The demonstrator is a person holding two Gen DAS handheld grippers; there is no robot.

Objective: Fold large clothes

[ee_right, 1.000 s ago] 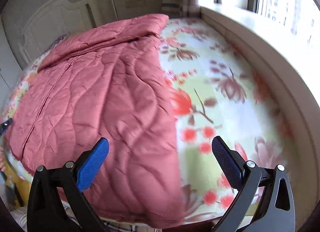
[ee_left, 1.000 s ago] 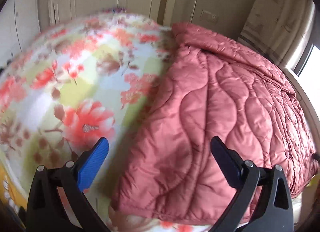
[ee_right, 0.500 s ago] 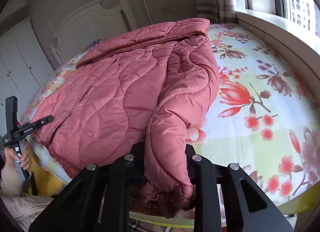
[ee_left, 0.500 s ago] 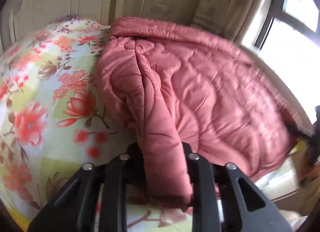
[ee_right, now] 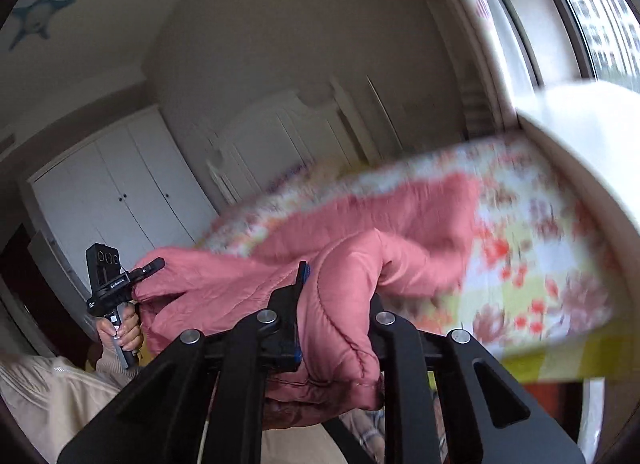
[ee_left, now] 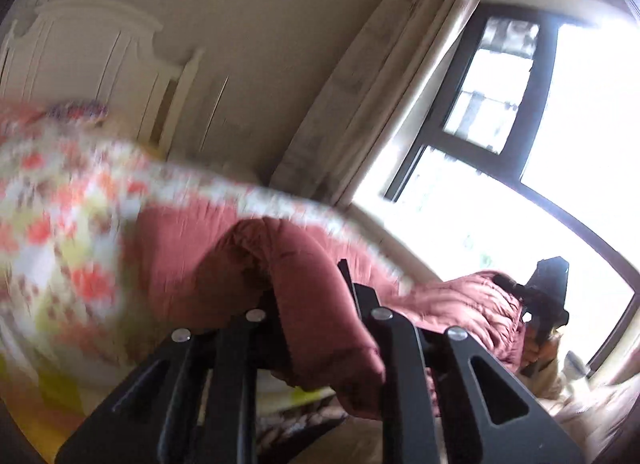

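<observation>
Quilted pink jacket (ee_right: pixel 344 304) hem clamped by L gripper (ee_left: pixel 316 328) & R gripper (ee_right: pixel 340 328), both closed tight on fabric, raised off bed (ee_right: pixel 532 248) for folding over.

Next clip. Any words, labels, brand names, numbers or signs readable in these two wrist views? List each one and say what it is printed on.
White lettering on the side of the left gripper, seen from the right wrist view: too small to read.
Small white label lower on its handle, above the hand: too small to read.
Blue starfish decoration near the ceiling: a picture only, no text.
Pink quilted coat, floral bedsheet: no readable text.
</observation>
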